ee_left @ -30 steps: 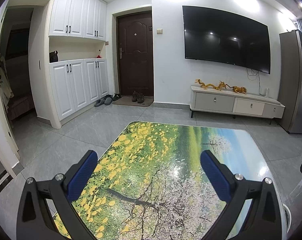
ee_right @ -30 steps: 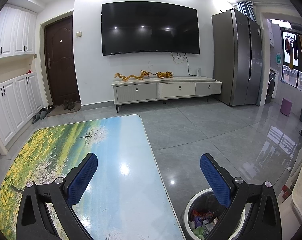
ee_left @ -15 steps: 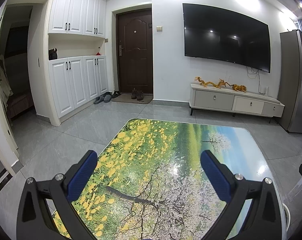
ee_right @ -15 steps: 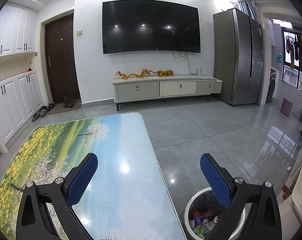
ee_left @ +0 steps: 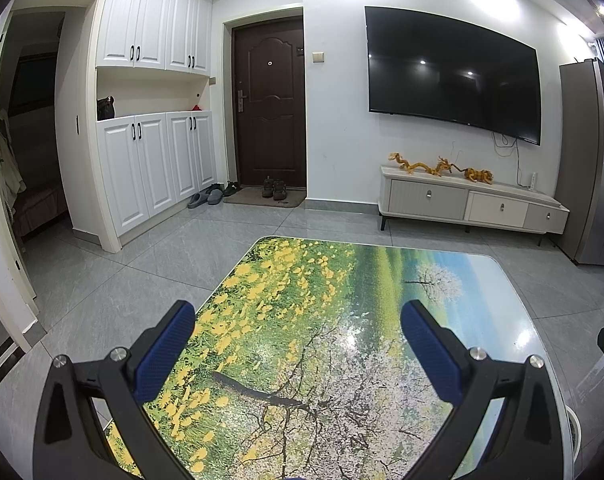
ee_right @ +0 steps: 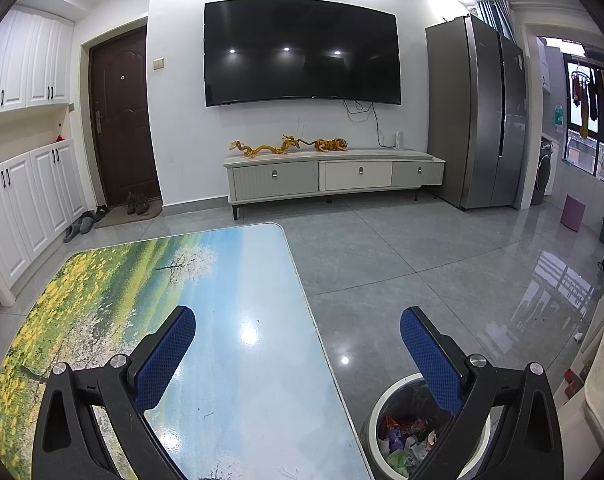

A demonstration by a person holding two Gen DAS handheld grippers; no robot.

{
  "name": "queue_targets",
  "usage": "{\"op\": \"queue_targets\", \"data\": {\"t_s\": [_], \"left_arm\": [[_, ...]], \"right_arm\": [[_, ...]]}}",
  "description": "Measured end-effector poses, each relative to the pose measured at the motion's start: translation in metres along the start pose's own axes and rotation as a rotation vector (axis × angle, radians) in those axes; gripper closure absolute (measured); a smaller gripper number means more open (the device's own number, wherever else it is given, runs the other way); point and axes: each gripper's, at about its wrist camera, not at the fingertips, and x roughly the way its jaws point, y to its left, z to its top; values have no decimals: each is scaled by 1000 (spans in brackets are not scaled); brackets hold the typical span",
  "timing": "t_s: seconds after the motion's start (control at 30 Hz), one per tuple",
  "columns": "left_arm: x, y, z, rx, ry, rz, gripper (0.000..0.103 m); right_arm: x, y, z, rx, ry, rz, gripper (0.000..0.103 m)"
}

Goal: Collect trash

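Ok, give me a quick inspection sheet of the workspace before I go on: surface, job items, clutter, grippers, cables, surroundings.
Surface: table with glossy landscape print, nothing seen lying on it.
Job's things: trash bin on the floor off the table's right edge, wrappers inside.
Clutter: shoes and slippers by the door.
Grippers: left gripper open, empty; right gripper open, empty, one finger above the bin.
Cables: TV wires hang below the TV.
Surroundings: TV cabinet, fridge, white cupboards.
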Motion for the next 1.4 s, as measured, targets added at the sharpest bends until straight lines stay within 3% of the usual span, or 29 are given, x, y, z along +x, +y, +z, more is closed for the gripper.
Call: {"op": "queue_targets", "data": {"t_s": [1.4], "left_arm": [[6, 3, 4, -5, 5, -24, 0]], "right_arm": [[2, 1, 1, 12, -5, -21, 0]]}}
